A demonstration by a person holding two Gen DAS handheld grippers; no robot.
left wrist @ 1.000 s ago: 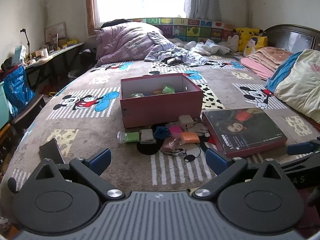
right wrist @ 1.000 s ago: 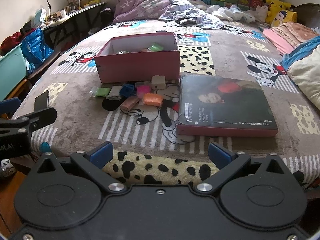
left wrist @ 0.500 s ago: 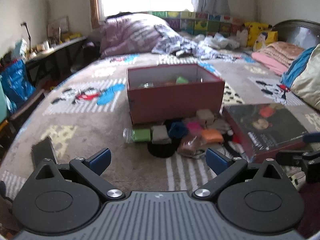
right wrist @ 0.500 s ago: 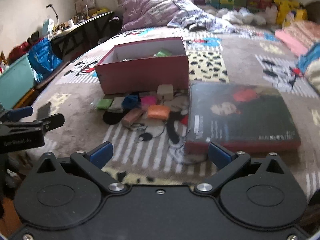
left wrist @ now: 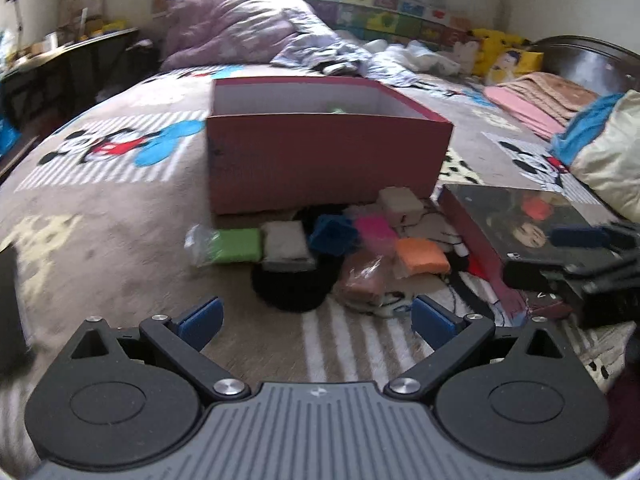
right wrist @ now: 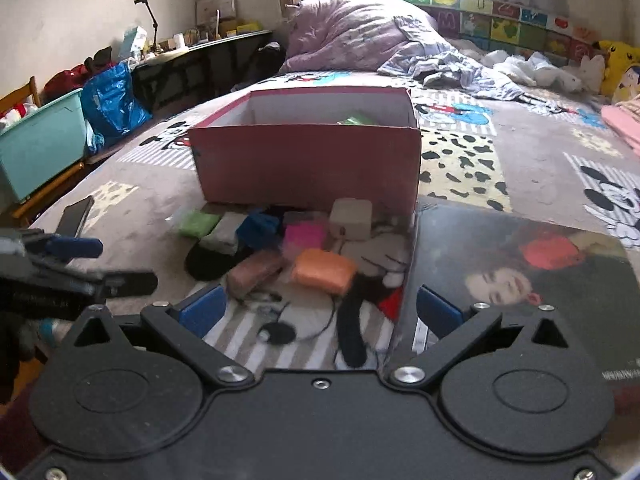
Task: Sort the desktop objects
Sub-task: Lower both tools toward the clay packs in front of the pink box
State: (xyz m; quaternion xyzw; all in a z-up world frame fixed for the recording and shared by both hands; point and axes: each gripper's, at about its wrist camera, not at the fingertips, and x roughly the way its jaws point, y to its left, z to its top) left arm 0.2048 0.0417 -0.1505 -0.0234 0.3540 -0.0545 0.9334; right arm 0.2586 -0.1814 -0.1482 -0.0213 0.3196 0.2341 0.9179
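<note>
Both tongs are wide open and holding nothing. The left tongs [left wrist: 316,318] and the right tongs [right wrist: 320,312] both hover low over the bed [left wrist: 120,216], pointed roughly level toward the red box [left wrist: 324,164].

The stuff to sort is a little heap of wrapped clay packets on the bedspread, just in front of the box's near wall: a green packet [left wrist: 234,245], a grey packet [left wrist: 286,246], a blue packet [left wrist: 334,234], a pink packet [left wrist: 374,230], an orange packet [left wrist: 420,256], a brown packet [left wrist: 362,282] and a beige block [left wrist: 400,204]. They sit touching or nearly so. At least 1 green piece [right wrist: 356,121] already lies inside the box.

The key relation: the heap is straight ahead of both tongs and a bit below, between the tips and the box. From the left tongs the brown packet is nearest, just ahead and right of center. From the right tongs the brown packet and the orange packet [right wrist: 324,270] are closest, almost between the fingertips, so I'd guess the right hand is nearer. The brown one's long axis runs diagonally across the right tongs' line.

A big book [right wrist: 520,272] lies flat right of the heap, partly under the right finger of the right tongs. A phone [right wrist: 74,216] sits off to the left.
</note>
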